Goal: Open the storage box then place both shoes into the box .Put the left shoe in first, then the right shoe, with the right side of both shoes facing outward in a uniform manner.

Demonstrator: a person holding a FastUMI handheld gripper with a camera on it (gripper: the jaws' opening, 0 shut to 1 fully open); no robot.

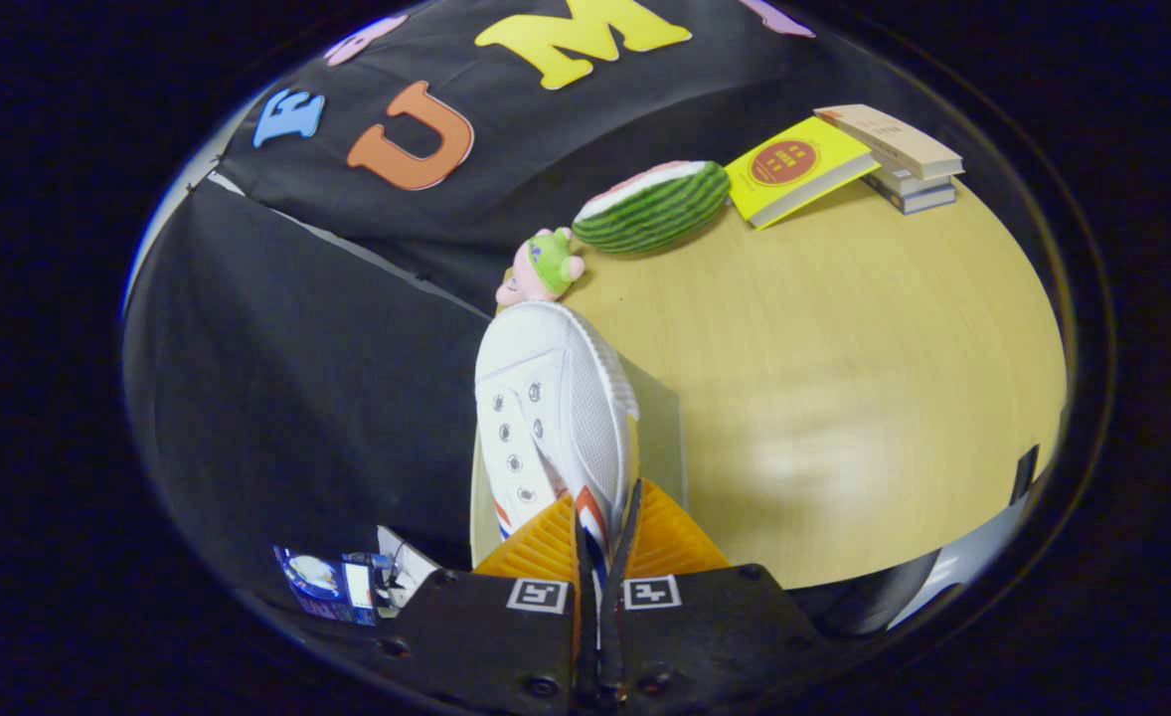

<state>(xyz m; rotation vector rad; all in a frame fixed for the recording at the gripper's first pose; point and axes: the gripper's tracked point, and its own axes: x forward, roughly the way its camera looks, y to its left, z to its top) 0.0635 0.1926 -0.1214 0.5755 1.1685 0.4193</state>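
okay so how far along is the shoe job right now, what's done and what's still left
In hand: the gripper has its fingers shut on a white shoe, pinching its side, held above the wooden table. Something pale and translucent sits just behind the shoe; I can't tell if it is the storage box or whether it is open. Left: getting this shoe in; I can't tell which shoe this is.

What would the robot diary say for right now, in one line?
claw: shut on white shoe | shoe: held off wooden table | storage box: beside shoe | beyond: plush toy, watermelon, books
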